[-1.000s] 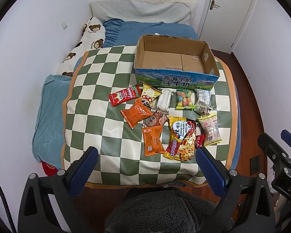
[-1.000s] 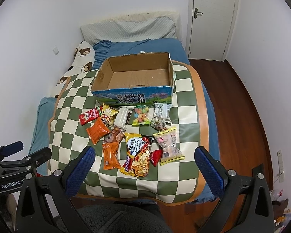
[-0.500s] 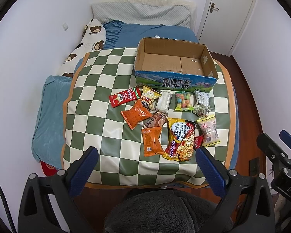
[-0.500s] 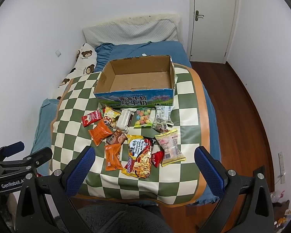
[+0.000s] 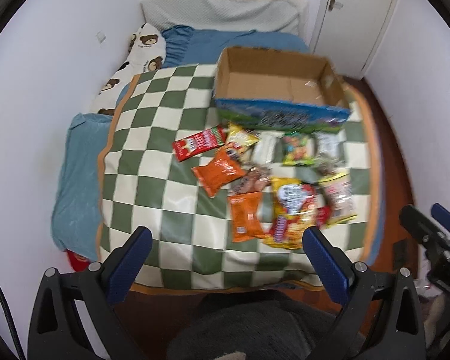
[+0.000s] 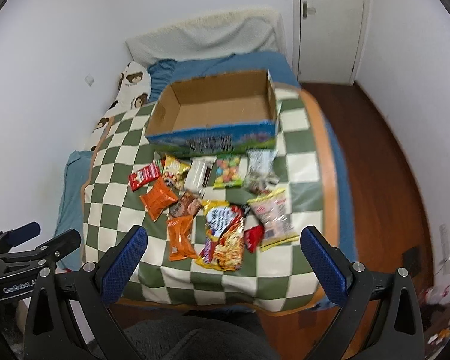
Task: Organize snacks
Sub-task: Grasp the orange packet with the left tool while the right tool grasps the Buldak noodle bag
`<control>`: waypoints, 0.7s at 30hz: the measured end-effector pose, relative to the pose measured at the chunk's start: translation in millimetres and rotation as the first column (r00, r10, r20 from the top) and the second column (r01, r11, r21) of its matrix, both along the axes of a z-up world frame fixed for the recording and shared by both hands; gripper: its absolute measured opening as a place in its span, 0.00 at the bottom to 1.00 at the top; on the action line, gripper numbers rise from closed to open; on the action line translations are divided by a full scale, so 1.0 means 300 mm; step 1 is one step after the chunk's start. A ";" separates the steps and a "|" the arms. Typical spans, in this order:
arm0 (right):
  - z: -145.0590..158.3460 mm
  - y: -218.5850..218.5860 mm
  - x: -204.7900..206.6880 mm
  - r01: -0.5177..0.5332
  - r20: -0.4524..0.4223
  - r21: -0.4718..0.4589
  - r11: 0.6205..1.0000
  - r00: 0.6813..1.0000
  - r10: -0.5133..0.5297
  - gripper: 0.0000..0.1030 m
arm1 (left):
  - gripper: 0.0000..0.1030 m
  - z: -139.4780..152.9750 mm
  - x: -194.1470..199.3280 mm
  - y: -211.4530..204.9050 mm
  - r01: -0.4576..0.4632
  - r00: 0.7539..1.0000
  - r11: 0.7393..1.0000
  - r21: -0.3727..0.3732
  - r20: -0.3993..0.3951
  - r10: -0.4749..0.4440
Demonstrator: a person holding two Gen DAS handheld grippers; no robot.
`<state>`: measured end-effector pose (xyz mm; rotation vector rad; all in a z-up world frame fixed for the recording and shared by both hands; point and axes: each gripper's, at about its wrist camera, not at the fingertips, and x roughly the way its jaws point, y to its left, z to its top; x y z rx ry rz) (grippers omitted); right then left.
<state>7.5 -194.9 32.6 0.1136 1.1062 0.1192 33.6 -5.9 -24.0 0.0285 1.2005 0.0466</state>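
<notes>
Left gripper (image 5: 225, 258) spread wide, holding nothing, above near edge of checkered blanket (image 5: 153, 162); snack packets (image 6: 213, 207) strewn mid-blanket, just before open cardboard box (image 6: 216, 111); red packet (image 6: 144, 176) leftmost, pale packet (image 6: 273, 219) rightmost; right gripper (image 6: 223, 258) likewise splayed, empty.

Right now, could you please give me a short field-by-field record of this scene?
surface: checkered blanket on a bed
box: cardboard box, open top, nothing visible inside
snacks: packets spread on the blanket in front of the box
nearest packets: noodle pack, orange packet
left hand-held gripper: open, holding nothing
right hand-held gripper: open, holding nothing
progress: no snack in the box yet
</notes>
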 end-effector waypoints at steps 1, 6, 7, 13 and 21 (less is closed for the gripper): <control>-0.048 -0.003 0.020 0.012 -0.031 0.005 1.000 0.999 -0.011 1.00 | 1.00 -0.044 0.016 0.006 0.009 1.000 1.000 0.015 -0.015 -0.009; -0.334 -0.020 0.100 0.051 -0.169 0.019 0.998 0.985 -0.048 1.00 | 1.00 -0.324 0.125 0.037 0.036 0.987 0.998 0.048 -0.156 -0.028; -0.390 -0.026 0.110 0.066 -0.198 0.026 0.997 0.978 -0.060 1.00 | 1.00 -0.381 0.147 0.042 0.036 0.982 0.999 0.040 -0.184 -0.028; -0.688 -0.054 0.142 0.101 -0.288 0.018 0.995 0.953 -0.092 0.99 | 0.99 -0.733 0.275 0.050 -0.021 0.917 0.993 -0.119 -0.398 -0.028; -0.886 -0.014 0.207 0.105 -0.331 0.023 0.994 0.939 -0.092 0.99 | 0.66 -1.025 0.348 0.018 -0.114 0.864 0.969 -0.217 -0.504 -0.011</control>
